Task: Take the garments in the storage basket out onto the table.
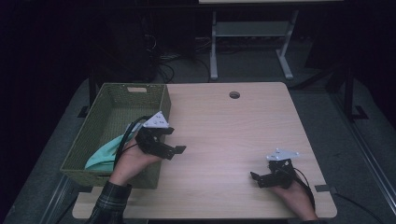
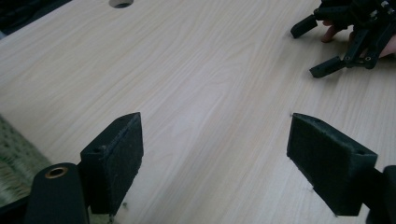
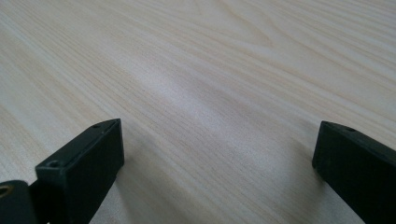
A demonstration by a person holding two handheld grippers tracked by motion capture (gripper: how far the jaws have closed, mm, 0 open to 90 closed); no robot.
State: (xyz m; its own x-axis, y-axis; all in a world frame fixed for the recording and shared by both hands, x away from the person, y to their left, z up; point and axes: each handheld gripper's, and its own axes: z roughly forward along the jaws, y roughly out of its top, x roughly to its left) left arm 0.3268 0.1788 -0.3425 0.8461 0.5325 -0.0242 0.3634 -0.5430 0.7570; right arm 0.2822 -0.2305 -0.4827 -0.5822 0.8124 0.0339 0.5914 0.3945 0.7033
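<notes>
Judging by its slack folds, I rate the cloth [image 1: 103, 151] in the basket [image 1: 135, 92] light, soft, best pinched at a raised fold; both my left gripper [image 1: 173, 140] and right gripper [image 1: 256, 179] stand apart, empty.

**Colours on and around the table**

Table [image 1: 233, 135]: pale wood, fine straight grain, lighter streaks across it; one dark round hole [image 1: 234, 94] near the far edge. Basket [image 1: 112, 100]: olive green, woven mesh pattern on its walls. Cloth [image 1: 105, 151] inside the basket: mint to teal green, plain. Left gripper [image 1: 175, 150]: black jaws, light grey three-cornered plate on top, brass-coloured ring near one jaw. Right gripper [image 1: 256, 177]: black, same grey plate. Sleeve [image 1: 109, 203] on the left arm: dark green plaid with pale lines. Floor: grey.
</notes>
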